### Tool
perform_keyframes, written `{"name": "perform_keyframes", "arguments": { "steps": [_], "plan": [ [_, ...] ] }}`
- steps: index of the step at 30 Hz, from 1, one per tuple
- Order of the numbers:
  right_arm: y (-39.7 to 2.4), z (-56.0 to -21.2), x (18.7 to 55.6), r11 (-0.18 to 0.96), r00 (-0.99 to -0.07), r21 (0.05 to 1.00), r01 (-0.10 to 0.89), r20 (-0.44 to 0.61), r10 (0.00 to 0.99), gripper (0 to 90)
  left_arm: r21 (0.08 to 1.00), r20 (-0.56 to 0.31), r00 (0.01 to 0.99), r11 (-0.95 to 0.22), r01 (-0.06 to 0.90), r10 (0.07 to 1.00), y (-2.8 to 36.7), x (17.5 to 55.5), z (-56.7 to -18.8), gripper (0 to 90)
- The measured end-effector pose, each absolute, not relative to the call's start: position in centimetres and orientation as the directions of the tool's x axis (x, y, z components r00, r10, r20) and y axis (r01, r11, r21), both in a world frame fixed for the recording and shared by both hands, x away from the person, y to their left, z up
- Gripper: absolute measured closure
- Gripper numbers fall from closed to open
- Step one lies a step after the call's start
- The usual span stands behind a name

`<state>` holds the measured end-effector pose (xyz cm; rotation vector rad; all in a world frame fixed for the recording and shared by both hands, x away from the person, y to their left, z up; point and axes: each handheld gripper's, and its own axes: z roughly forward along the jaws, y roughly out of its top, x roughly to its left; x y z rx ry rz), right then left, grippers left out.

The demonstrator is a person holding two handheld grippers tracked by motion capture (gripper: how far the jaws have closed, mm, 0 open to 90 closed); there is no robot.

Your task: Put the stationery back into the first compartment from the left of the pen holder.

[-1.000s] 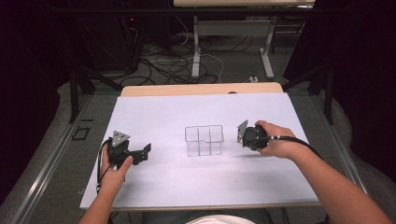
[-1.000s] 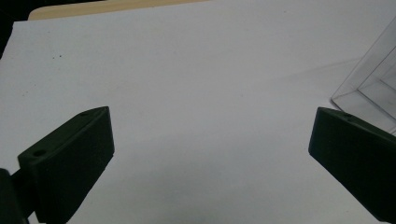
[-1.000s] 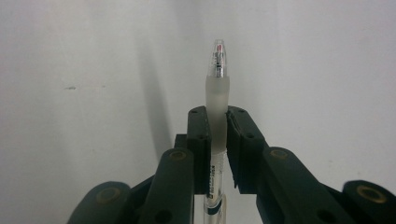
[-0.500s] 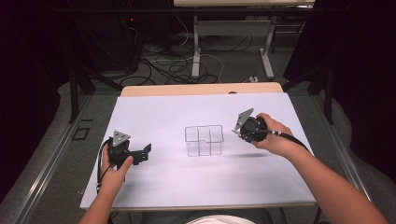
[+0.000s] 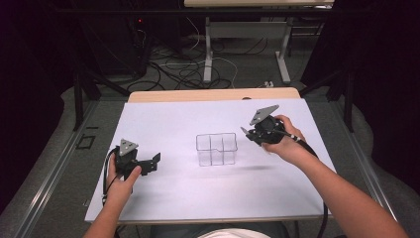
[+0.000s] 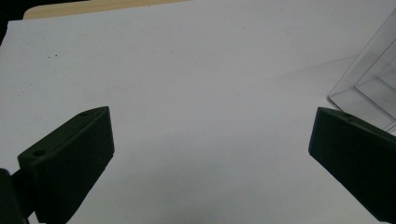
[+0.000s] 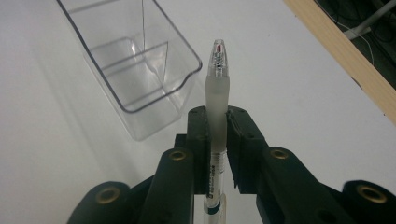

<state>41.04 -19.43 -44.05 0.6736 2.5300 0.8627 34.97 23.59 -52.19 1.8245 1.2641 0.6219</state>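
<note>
A: In the high view, where's your container?

B: Your clear plastic bin (image 5: pixel 216 148) stands at the middle of the frame on the white table (image 5: pixel 188 119), between your two hands. You can make out thin dividing walls inside it, and the compartments you can see hold nothing.

A: And your grippers there?

B: Your left gripper (image 5: pixel 148 163) sits at the lower left of the frame, jaws spread apart with nothing between them, well apart from the bin. Your right gripper (image 5: pixel 246 133) hangs right of centre, just beside the bin's right side and raised off the table.

A: Go to the left gripper view.

B: Your two black jaws stand wide, one at the lower left and one at the lower right, with bare white table between them. A corner of the bin (image 6: pixel 369 88) shows at the right edge, above the right-hand jaw; whether they touch you cannot tell.

A: And the right gripper view?

B: Your jaws are clamped on a pen (image 7: pixel 217 93) with a frosted barrel and clear cap; it stands up through the centre of the frame. The bin (image 7: pixel 135 70) lies at the upper left, just beside the pen's tip. Its near compartment and the one behind the divider hold nothing. The pen is outside the bin.
</note>
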Motion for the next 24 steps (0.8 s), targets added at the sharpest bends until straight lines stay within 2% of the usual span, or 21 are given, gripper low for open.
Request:
{"name": "perform_keyframes", "arguments": {
  "steps": [24],
  "plan": [
    [-19.6, -41.0, 40.2, 0.420, -0.786, 0.865, 0.273, -0.052, 0.616, 80.0, 0.835, -0.051, 0.379, -0.168, 0.524, 0.924, 23.6, 35.0, -52.2, 0.4]
  ]
}}
